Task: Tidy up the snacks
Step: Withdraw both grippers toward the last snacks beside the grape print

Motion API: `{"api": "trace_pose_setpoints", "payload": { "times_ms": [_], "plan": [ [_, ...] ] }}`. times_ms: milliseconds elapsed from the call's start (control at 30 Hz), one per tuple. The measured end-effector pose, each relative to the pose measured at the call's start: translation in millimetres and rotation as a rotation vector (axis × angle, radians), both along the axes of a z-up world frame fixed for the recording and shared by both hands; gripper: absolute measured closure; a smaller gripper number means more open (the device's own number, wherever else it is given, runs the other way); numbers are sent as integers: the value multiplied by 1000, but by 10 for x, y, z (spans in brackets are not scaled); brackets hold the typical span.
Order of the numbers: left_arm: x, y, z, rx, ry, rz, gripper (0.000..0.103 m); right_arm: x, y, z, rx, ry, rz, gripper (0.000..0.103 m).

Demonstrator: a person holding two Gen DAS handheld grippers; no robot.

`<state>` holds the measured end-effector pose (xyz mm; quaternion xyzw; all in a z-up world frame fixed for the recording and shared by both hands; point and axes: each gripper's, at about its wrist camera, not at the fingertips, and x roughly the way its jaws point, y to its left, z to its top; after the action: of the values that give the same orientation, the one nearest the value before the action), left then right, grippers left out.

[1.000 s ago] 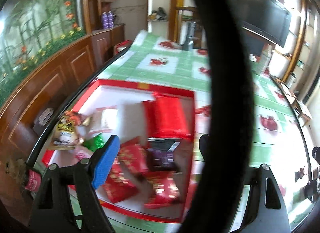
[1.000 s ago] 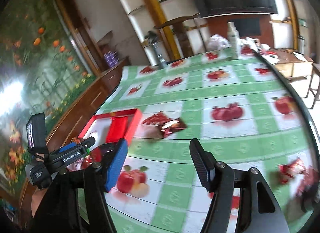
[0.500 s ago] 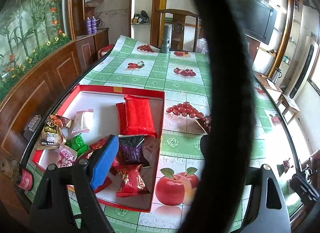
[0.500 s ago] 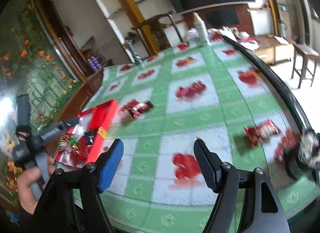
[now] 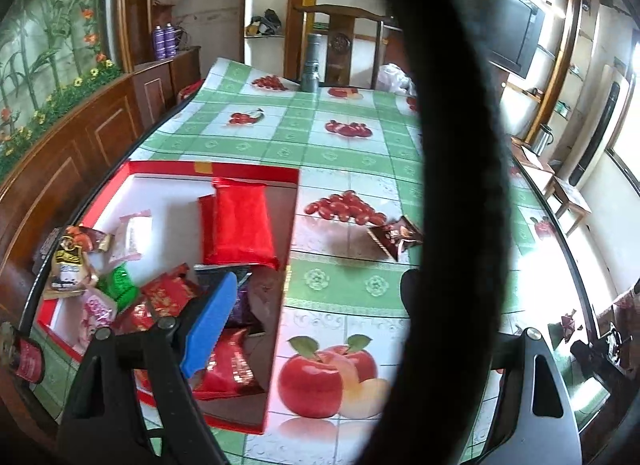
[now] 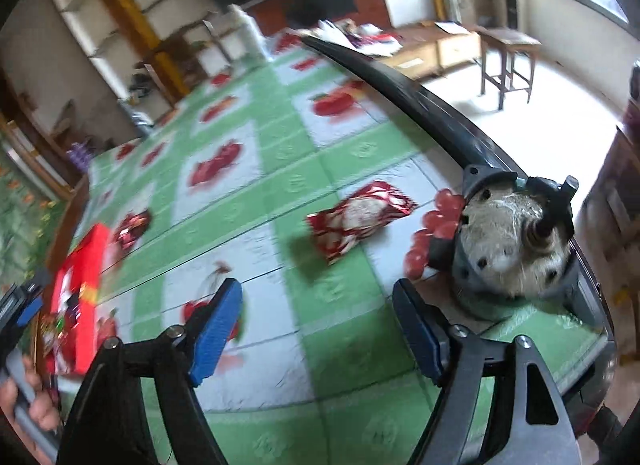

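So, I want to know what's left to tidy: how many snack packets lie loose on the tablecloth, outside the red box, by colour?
Dark brown packet: 1
Red-and-silver packet: 1
Total: 2

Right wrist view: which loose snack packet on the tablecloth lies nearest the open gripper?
The red-and-white packet, straight ahead of the right gripper; the dark one lies far off beside the red box.

One red tray [image 5: 256,181] sits on one table [image 5: 348,149]. Two snack packets lie outside it: a dark one [image 5: 396,235] and a red one [image 6: 360,221]. Two grippers show: the left gripper [image 5: 308,309] and the right gripper [image 6: 316,329].
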<state>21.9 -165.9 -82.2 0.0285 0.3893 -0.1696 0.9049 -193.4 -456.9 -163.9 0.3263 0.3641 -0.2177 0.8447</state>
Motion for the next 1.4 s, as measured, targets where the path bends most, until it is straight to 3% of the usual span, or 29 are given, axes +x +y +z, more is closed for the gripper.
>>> {"api": "trace_pose_setpoints", "payload": {
  "times_ms": [367, 433, 500, 567, 700, 767, 933, 967, 1100, 1267, 1400],
  "plan": [
    [49, -194, -79, 24, 22, -50, 19, 690, -227, 8, 85, 27, -8, 23],
    [67, -205, -98, 29, 26, -48, 19, 817, -150, 103, 130, -43, 114, 23],
    [90, -217, -124, 32, 33, -47, 19, 798, -34, 280, 79, -100, 178, 23],
    [111, -228, -145, 32, 38, -44, 19, 724, 12, 429, 0, -100, 148, 21],
    [118, -298, -172, 29, 54, -58, 19, 659, -189, 545, 10, -131, 53, 21],
    [83, -329, -148, 28, 43, -68, 19, 640, -289, 525, -4, -141, 29, 21],
    [60, -352, -177, 25, 44, -72, 19, 605, -297, 286, -42, -37, 33, 21],
    [73, -357, -193, 24, 52, -75, 19, 566, -222, 269, -105, -31, 55, 20],
    [51, -382, -217, 38, 52, -85, 19, 440, -6, 287, -189, -40, 105, 19],
    [66, -380, -239, 45, 54, -75, 19, 417, 238, 254, -198, -66, 239, 19],
    [134, -366, -266, 44, 69, -62, 19, 594, 205, 409, -192, -93, 297, 19]
  ]
}}
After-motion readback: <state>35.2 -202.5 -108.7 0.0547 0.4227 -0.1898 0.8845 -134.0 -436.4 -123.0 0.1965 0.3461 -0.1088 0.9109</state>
